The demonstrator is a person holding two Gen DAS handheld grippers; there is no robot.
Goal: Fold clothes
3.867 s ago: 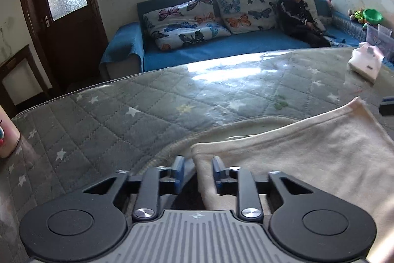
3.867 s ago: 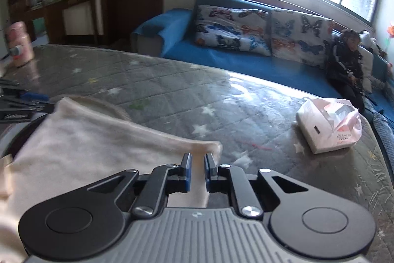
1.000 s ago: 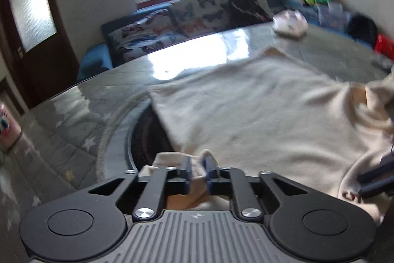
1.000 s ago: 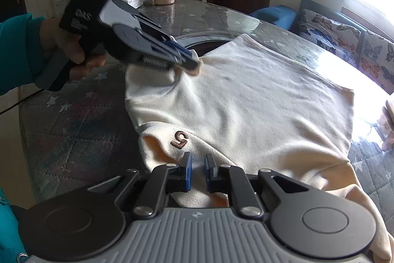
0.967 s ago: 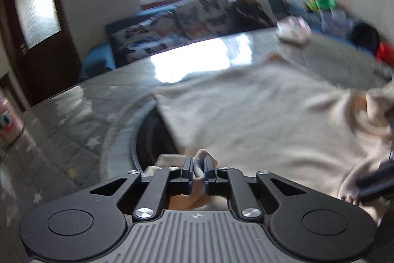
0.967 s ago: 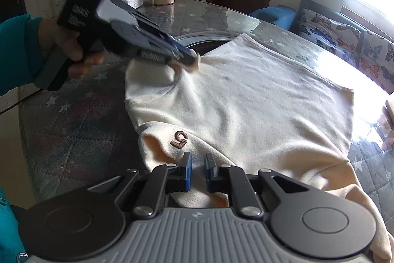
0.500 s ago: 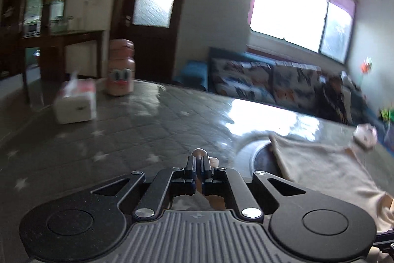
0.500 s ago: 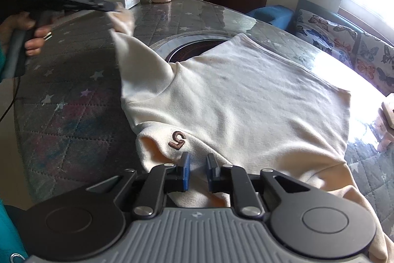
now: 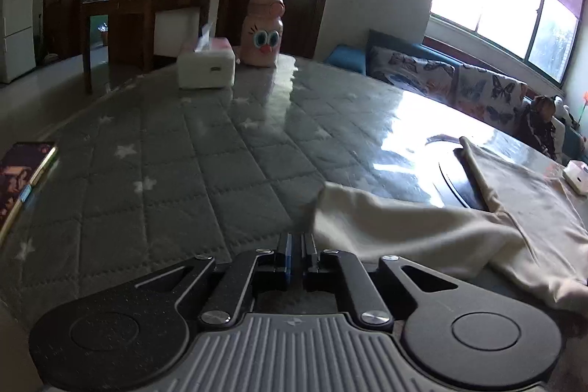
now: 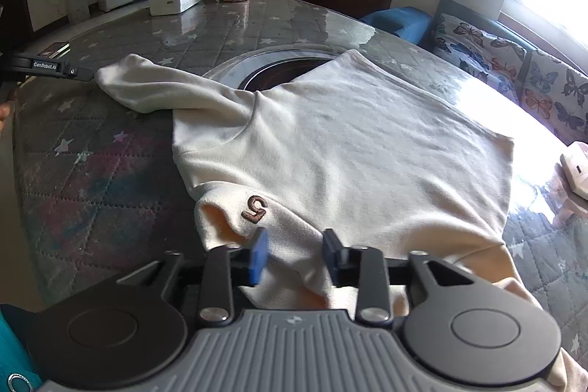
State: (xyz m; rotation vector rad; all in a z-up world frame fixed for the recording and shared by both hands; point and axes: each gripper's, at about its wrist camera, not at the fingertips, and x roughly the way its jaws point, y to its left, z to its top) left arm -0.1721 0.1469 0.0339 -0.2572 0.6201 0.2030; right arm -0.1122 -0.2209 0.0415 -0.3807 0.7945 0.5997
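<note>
The sleeve (image 10: 154, 87) is laid out toward ten o'clock from the cream sweater (image 10: 349, 142) on the quilted table (image 10: 110, 201), its long axis ending just beside the left gripper (image 9: 297, 247). Its jaws have just been opening a little and hold nothing. The right gripper (image 10: 296, 254), tilted downward, has been opening over the collar fold, with cloth between but not pinched.

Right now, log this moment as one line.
task: fold clothes | shirt: flat on table, sleeve pulled out sideways | left gripper: just let go of sleeve | right gripper: opening over collar
</note>
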